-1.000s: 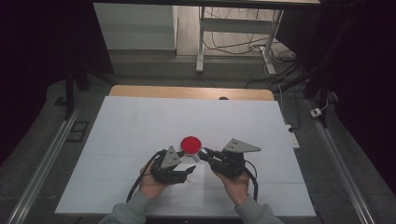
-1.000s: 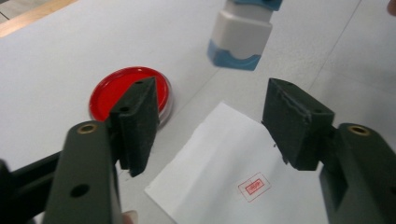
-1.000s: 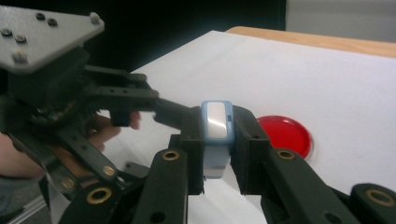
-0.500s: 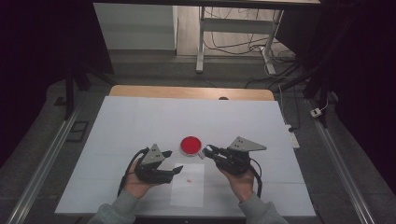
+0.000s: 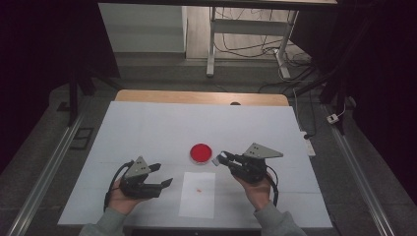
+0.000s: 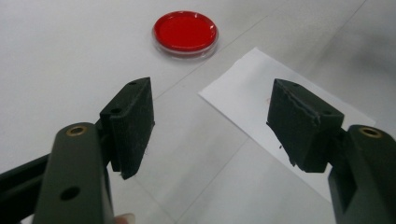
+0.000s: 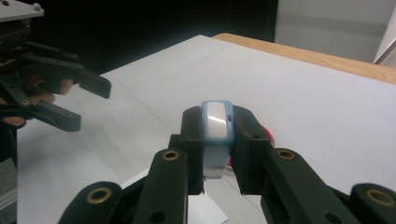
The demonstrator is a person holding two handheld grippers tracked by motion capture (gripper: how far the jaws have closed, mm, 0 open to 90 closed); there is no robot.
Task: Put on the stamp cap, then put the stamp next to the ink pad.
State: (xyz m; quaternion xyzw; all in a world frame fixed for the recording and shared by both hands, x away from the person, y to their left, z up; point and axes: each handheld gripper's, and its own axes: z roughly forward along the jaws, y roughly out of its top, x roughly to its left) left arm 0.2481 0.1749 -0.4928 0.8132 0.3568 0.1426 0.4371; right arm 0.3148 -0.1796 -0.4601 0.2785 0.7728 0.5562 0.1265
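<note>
Red in its clear rim, the dish [image 5: 200, 153] marks the middle of the white table [image 5: 147, 128]. Just right of the dish, the right gripper [image 5: 220, 159] is clamped on a small pale-blue device [image 7: 217, 135] (upright between the pads). Below and left of the dish, the left gripper [image 5: 162, 175] has just been opening, nothing between its jaws. Directly below the dish lies a white paper sheet [image 5: 197, 194].

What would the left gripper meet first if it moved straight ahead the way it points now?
Probably the near corner of the white paper sheet, which lies between the open left gripper jaws; the red dish sits further on, slightly left.
</note>
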